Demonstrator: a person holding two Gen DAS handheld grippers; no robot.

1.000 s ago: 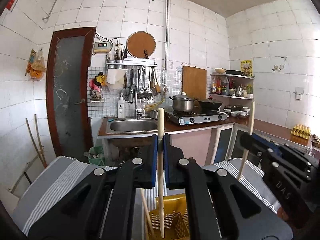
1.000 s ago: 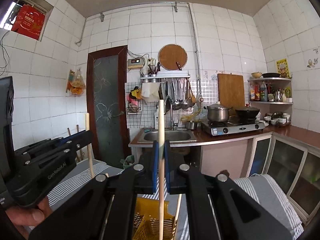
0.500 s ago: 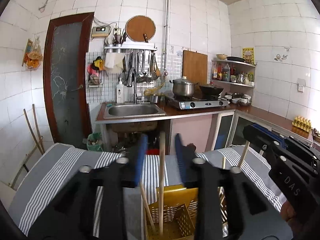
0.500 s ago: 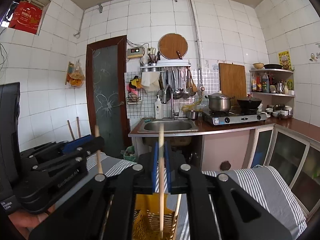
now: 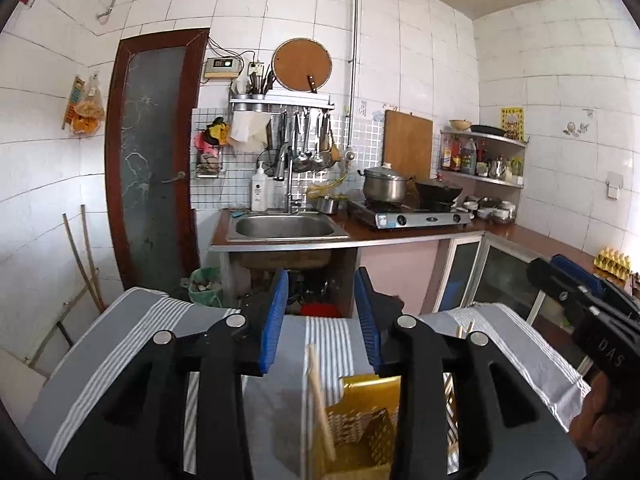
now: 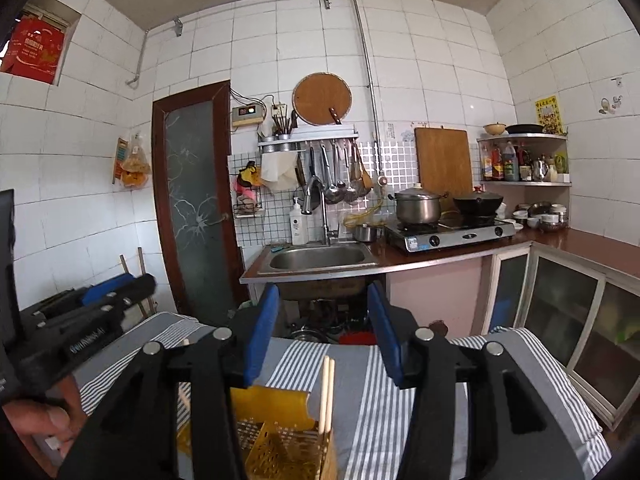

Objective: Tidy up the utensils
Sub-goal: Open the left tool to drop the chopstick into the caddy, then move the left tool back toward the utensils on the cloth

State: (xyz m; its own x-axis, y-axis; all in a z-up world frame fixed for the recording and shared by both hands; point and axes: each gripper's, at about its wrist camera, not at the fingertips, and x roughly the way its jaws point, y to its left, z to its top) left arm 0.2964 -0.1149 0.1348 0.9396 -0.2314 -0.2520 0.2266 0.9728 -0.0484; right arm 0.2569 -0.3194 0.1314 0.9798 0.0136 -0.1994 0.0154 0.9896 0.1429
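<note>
A yellow perforated utensil basket (image 5: 360,428) (image 6: 280,440) stands on the grey striped tablecloth (image 5: 328,340) (image 6: 360,380) right below both grippers. Wooden chopsticks stand in it: a pair (image 5: 318,396) leans at its left side in the left wrist view, and another pair (image 6: 327,394) stands upright in the right wrist view. More chopstick tips (image 5: 464,330) show behind my left gripper's right finger. My left gripper (image 5: 322,320) is open and empty above the basket. My right gripper (image 6: 324,334) is open and empty above the basket. Each gripper shows at the edge of the other's view.
Beyond the table is a kitchen counter with a steel sink (image 5: 284,228), a gas stove (image 5: 416,216) with a pot and a wok, hanging ladles, a cutting board and a corner shelf of bottles. A dark door (image 5: 154,160) stands at the left.
Both grippers have opened and let go of the chopsticks they held. The chopsticks have dropped into the yellow basket. Both grippers have risen and tilted up a little.
</note>
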